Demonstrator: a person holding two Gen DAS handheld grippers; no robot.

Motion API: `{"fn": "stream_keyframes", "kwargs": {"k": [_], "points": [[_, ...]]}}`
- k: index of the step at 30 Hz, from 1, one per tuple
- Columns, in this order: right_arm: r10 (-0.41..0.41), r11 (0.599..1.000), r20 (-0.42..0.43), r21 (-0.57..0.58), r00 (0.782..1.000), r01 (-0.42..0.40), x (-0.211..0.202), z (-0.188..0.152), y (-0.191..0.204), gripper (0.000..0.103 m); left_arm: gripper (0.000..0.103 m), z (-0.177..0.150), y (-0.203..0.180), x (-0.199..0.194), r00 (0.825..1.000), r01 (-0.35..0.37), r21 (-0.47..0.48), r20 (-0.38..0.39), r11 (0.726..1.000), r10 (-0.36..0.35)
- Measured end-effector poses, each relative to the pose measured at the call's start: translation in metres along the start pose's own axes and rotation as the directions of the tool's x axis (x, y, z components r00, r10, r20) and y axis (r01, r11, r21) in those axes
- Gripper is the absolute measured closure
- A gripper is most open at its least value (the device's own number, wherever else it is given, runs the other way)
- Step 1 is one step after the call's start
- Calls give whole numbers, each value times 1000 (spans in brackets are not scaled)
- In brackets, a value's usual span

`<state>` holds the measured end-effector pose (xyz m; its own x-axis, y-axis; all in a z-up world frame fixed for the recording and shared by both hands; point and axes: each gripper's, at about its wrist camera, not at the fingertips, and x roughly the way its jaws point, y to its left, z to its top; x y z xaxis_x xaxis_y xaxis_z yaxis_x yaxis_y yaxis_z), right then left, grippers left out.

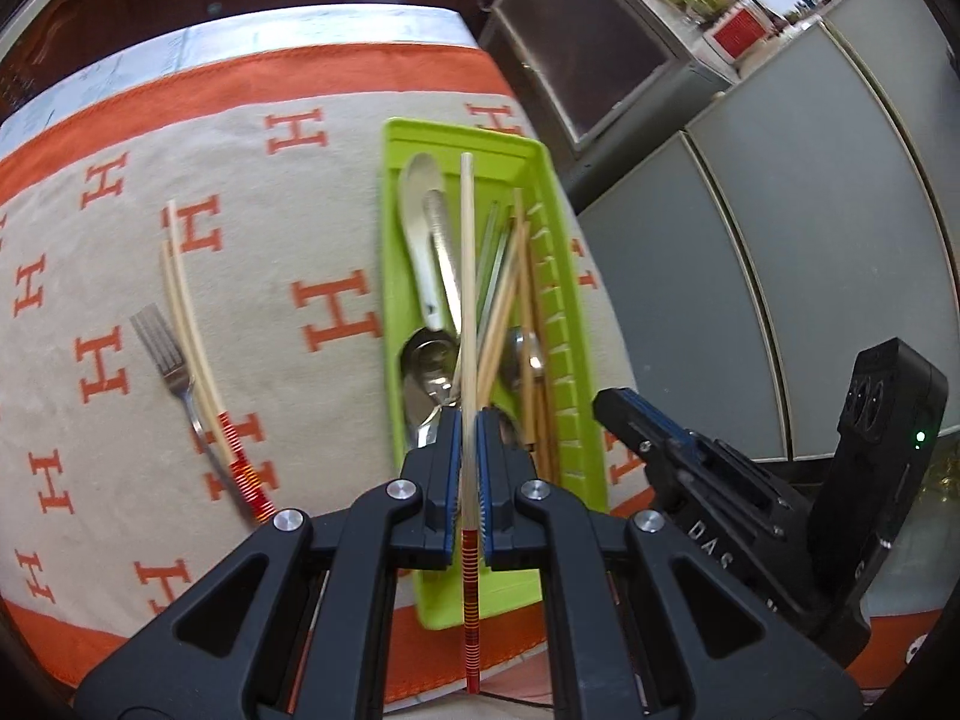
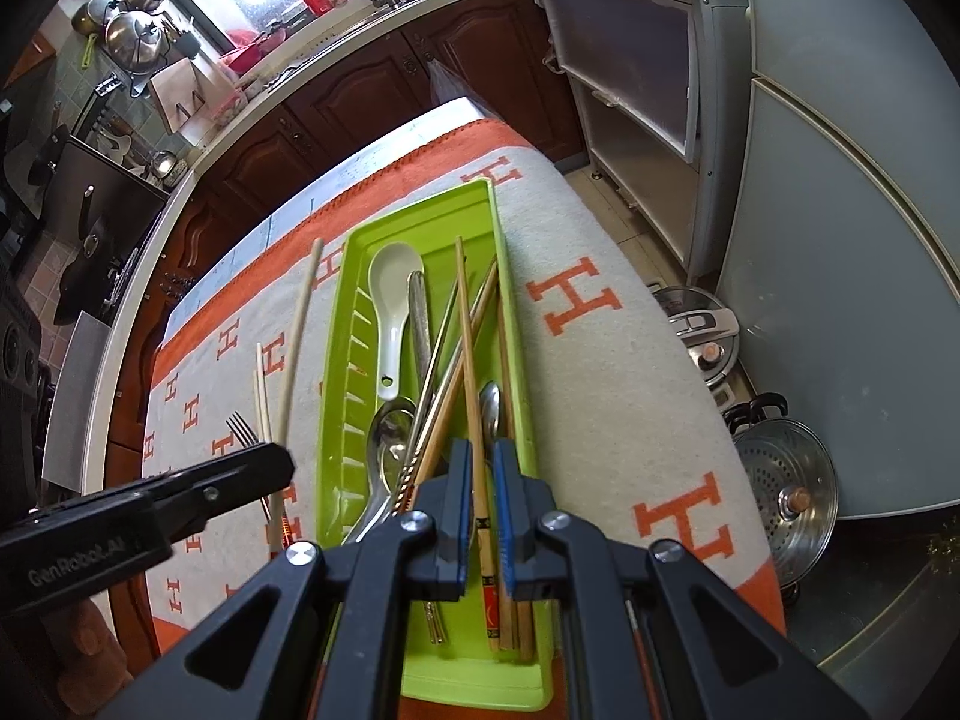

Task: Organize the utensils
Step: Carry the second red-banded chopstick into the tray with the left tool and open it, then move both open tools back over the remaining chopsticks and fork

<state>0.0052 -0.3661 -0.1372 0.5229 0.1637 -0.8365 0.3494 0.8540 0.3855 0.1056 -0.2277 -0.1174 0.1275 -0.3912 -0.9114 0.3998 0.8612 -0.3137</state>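
Observation:
My left gripper (image 1: 468,420) is shut on a pale chopstick (image 1: 467,276) with a red-striped end, held lengthwise above the green tray (image 1: 389,276). The tray holds a white ceramic spoon (image 1: 420,192), metal spoons (image 1: 429,354) and several wooden and metal chopsticks. My right gripper (image 2: 480,450) is shut on a brown wooden chopstick (image 2: 465,324) over the tray's (image 2: 432,222) right side. On the cloth to the left lie two pale chopsticks (image 1: 186,312) and a fork (image 1: 159,342). The right wrist view shows the left gripper (image 2: 276,462) side-on with its pale chopstick (image 2: 300,330).
The table wears a beige cloth (image 1: 270,228) with orange H marks and an orange border. A grey cabinet (image 2: 636,60) and fridge doors (image 2: 840,240) stand to the right, with steel pots (image 2: 786,480) on the floor. Dark kitchen cupboards (image 2: 336,96) run behind the table.

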Motion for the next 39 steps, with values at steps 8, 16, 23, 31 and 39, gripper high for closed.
{"fn": "stream_keyframes", "kwargs": {"k": [8, 16, 23, 31, 39], "points": [[-10, 1000, 3, 11, 1000, 10, -3, -3, -6, 96, 99, 7, -20, 20, 996, -86, 74, 41, 994, 83], [11, 1000, -4, -24, 1000, -11, -4, -4, 10, 96, 99, 3, 4, -5, 990, -117, 85, 87, 989, 109], [54, 995, -20, -88, 998, -55, -4, -8, 39, 96, 99, -5, 48, -46, 972, -191, 64, 151, 979, 180], [113, 972, -86, -199, 990, -128, 9, -17, 88, 96, 85, -16, 104, -82, 946, -252, -38, 200, 967, 254], [147, 937, -186, -287, 971, -197, 43, -22, 138, 96, 77, -30, 143, -66, 935, -301, -83, 170, 950, 311]]}}
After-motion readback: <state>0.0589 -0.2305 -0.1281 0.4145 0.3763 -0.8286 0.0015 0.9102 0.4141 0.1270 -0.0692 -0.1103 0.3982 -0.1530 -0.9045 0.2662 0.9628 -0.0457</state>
